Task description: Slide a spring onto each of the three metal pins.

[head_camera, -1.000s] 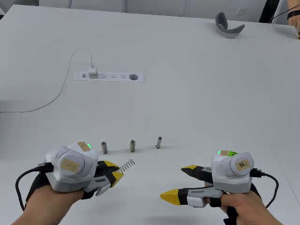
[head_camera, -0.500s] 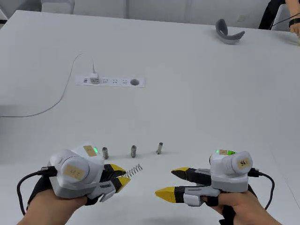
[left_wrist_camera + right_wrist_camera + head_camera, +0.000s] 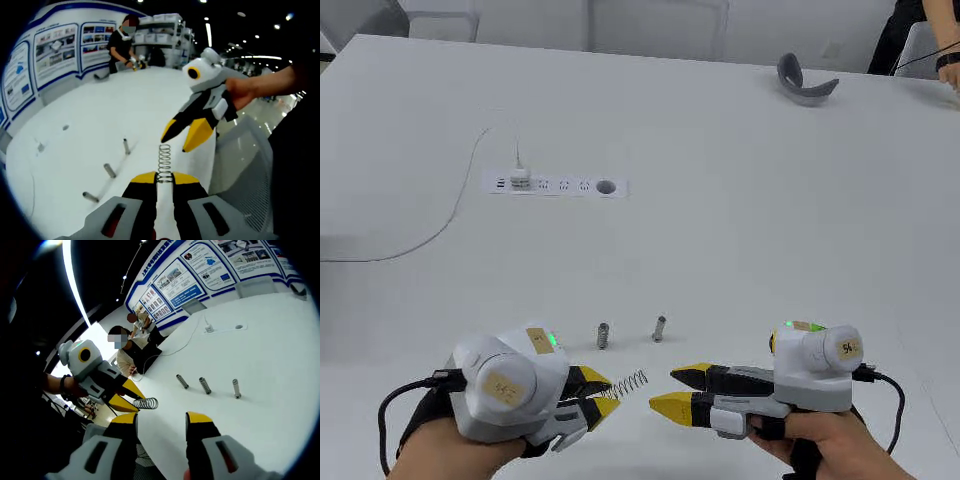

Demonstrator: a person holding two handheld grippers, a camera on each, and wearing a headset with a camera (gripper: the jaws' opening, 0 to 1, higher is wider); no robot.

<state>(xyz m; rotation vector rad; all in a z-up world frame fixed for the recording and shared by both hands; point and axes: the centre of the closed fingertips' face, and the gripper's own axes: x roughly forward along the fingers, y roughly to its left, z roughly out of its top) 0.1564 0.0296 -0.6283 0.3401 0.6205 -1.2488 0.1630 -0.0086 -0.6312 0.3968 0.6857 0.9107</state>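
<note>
The yellow-tipped left tongs [image 3: 608, 395] are clamped on one end of a thin, silvery coiled-wire spring [image 3: 631, 382]. The spring juts toward 3 o'clock above the smooth white counter [image 3: 740, 250], its free end just beside the yellow-tipped right tongs [image 3: 665, 390], whose jaws stand apart, empty. At the spring's 12 o'clock a bare cylindrical metal pin [image 3: 659, 329] stands upright, with a ribbed spring-wrapped pin [image 3: 603, 336] at its 9 o'clock; in the right gripper view another coil-covered pin [image 3: 182, 381] shares their row.
</note>
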